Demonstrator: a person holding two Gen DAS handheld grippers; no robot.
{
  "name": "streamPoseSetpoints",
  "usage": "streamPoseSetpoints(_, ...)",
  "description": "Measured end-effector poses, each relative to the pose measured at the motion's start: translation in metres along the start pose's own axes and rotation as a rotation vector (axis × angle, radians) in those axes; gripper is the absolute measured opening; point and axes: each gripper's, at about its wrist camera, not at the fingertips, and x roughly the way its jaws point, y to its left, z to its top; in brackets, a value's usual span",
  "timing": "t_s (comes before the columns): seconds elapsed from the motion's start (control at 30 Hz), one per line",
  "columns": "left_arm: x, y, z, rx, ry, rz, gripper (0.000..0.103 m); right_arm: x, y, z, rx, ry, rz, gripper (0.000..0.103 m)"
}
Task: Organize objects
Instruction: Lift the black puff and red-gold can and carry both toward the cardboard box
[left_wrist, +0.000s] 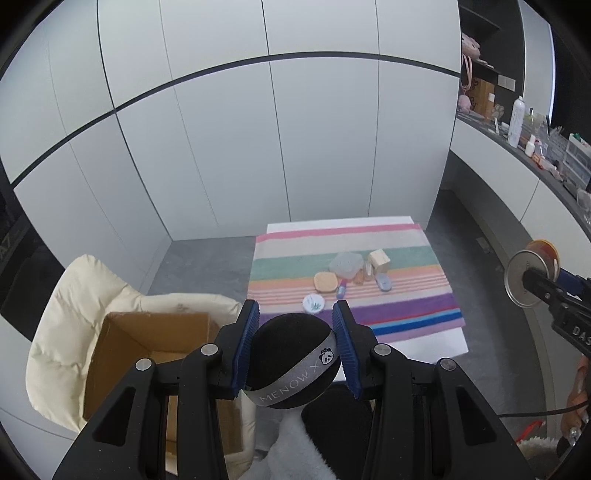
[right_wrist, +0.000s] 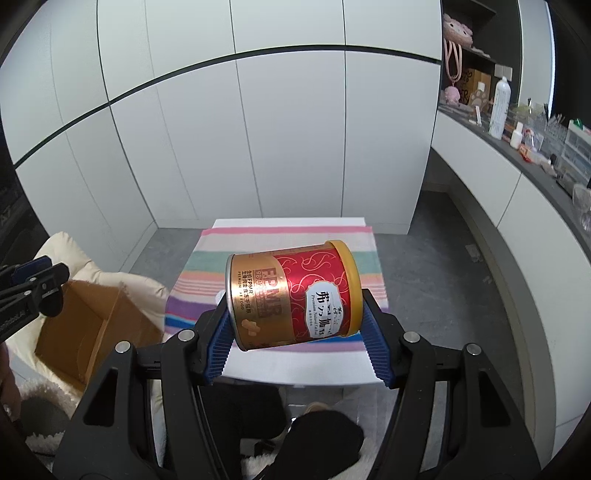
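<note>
Both loads look bound for the open cardboard box (left_wrist: 147, 354) on the cream chair (left_wrist: 70, 295), so next each must swing over it and let go. The right gripper (right_wrist: 295, 325), jaws wide, clamps a tilted red-and-gold can (right_wrist: 291, 295). The left gripper (left_wrist: 295, 347), jaws narrower, apparently squeezes a black puff (left_wrist: 291, 362); small items remain on the striped cloth (left_wrist: 406, 295).

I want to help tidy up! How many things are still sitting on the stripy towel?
7: a clear lidded box, wooden block, orange case, white dish, purple tube, amber bottle, bluish case. More may hide.
</note>
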Motion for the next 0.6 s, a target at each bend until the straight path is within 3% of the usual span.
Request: streamPoseSetpoints(0.6,-0.012,0.037,-0.077,-0.064,0.028,-0.005,0.042,-0.033,-0.008,-0.102,0.045,0.125,0.022,0.065)
